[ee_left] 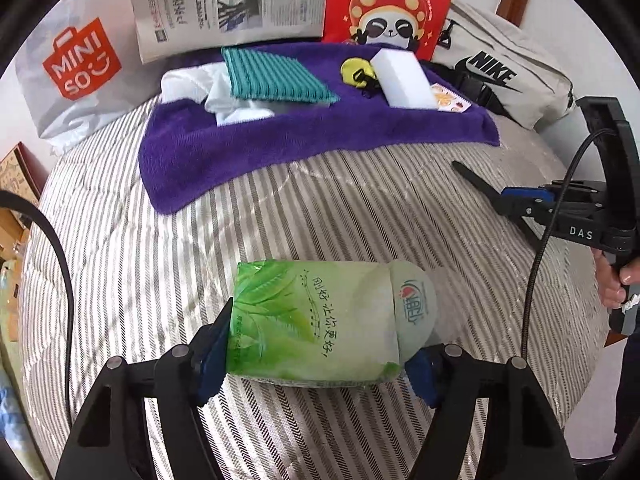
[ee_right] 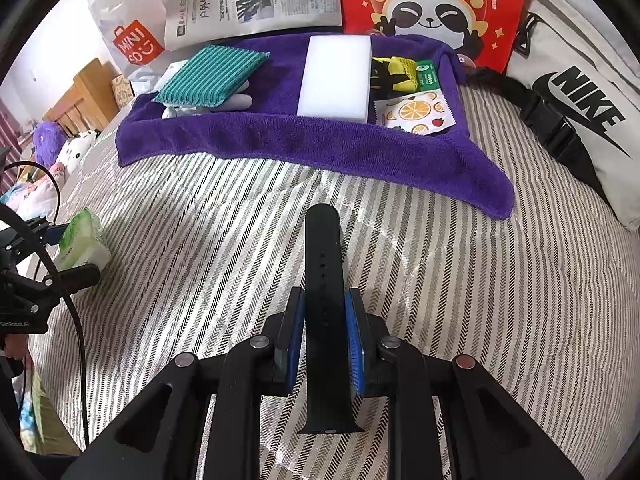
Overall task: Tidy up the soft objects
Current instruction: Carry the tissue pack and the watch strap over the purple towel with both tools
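Tissue pack (ee_left: 316,320): on the striped bedding between our left gripper (ee_left: 320,354) jaws, pads at both ends; soft, light, crushable, so we squeeze gently across its ends.
Watch strap (ee_right: 324,320): our right gripper (ee_right: 325,340) clamps it; floppy, thin.
Destination, we judge: purple towel (ee_left: 280,140).

Left hand-held gripper (ee_left: 316,344) jaws wide, angled downward, right hand-held gripper (ee_right: 325,344) jaws narrow, angled downward

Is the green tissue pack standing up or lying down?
Lying down. The green tissue pack lies flat on the striped bedcover, its printed side facing up.
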A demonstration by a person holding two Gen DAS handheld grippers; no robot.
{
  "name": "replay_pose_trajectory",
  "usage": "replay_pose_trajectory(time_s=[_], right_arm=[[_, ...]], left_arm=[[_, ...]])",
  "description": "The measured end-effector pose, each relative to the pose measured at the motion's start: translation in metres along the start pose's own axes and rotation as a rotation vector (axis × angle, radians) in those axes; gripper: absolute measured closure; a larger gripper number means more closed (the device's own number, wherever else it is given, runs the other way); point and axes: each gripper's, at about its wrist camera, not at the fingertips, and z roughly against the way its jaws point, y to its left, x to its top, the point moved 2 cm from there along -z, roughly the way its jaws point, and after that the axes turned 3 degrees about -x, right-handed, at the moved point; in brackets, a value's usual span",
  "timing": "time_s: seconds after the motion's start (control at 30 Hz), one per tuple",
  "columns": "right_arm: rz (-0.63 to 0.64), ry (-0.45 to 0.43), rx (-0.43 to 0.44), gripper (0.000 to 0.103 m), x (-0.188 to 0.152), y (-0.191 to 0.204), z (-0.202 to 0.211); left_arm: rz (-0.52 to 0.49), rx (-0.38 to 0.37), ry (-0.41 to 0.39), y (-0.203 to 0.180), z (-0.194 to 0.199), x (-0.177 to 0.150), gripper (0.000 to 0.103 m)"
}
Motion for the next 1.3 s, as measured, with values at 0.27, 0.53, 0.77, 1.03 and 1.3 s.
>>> replay_pose_trajectory(time_s=[0.27,0.53,0.77,1.03,1.3], right_arm=[[-0.017,-0.012,0.023,0.082,0.003,-0.002,0.005],[-0.014,0.016,0.005,0.081,0.002,0.0,-0.006],[0.049,0.018,-0.045,0.082,0.006,0.007,-0.01],[0.021,-0.003,-0.004,0.083,0.013,0.005,0.005],[0.036,-0.041,-0.002,0.083,0.03,0.013,0.024]], left_arm=[[0.011,-0.016,-0.017,0.004,0.004,0.01,0.032],[0.009,-0.03,-0.005,0.003,-0.002,0.013,0.032],[0.013,-0.042,0.002,0.0,-0.007,0.014,0.032],[0.033,-0.043,-0.029,0.009,0.008,0.024,0.032],[0.046,-0.037,-0.069,0.017,0.022,0.045,0.032]])
